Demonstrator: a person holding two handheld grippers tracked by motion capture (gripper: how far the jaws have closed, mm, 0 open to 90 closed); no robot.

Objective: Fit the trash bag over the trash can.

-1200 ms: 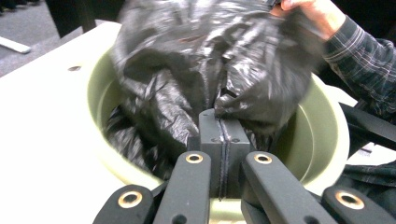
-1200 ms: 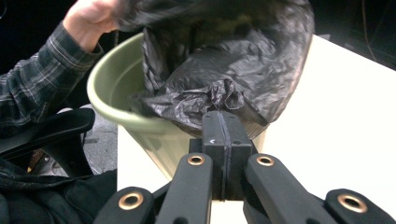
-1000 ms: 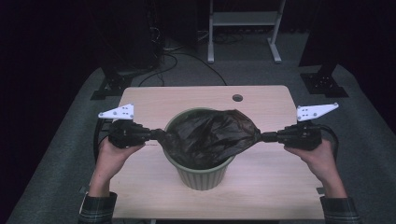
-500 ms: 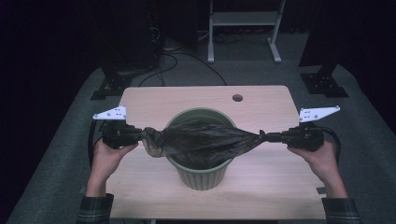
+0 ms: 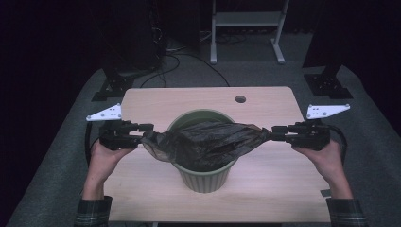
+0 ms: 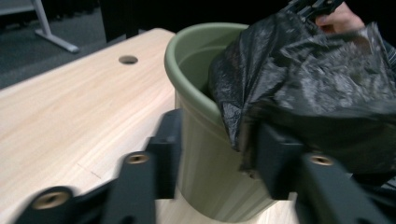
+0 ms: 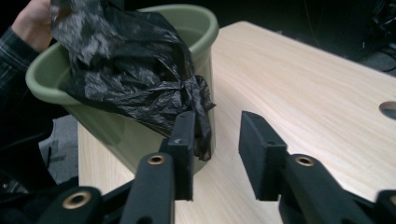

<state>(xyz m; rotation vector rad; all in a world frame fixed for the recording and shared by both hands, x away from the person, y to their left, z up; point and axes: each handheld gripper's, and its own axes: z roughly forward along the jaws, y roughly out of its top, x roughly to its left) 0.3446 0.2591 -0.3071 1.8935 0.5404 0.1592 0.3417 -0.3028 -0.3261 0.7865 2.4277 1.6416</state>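
A black plastic bag point(image 5: 208, 142) lies stretched across the mouth of a green bin point(image 5: 203, 177) in the middle of the table. My left gripper point(image 5: 149, 128) is at the bag's left end and its jaws have just been opening. In the left gripper view they stand apart point(image 6: 219, 154), with the bag point(image 6: 308, 79) resting against the right jaw only. My right gripper point(image 5: 275, 133) is at the bag's right end, its jaws also just opening. In the right gripper view they stand apart point(image 7: 222, 149); the bag's twisted corner point(image 7: 201, 116) hangs by the left jaw, unpinched.
The bin stands on a light wooden table point(image 5: 265, 104) with a round cable hole point(image 5: 240, 99) near its far edge. A white stand point(image 5: 246, 28) and cables point(image 5: 175, 52) sit on the dark floor beyond the table.
Both grippers held the bag's ends pinched and pulled taut; now both pairs of jaws stand apart and have let go. The bag has slackened slightly over the bin. The hands have hardly moved.
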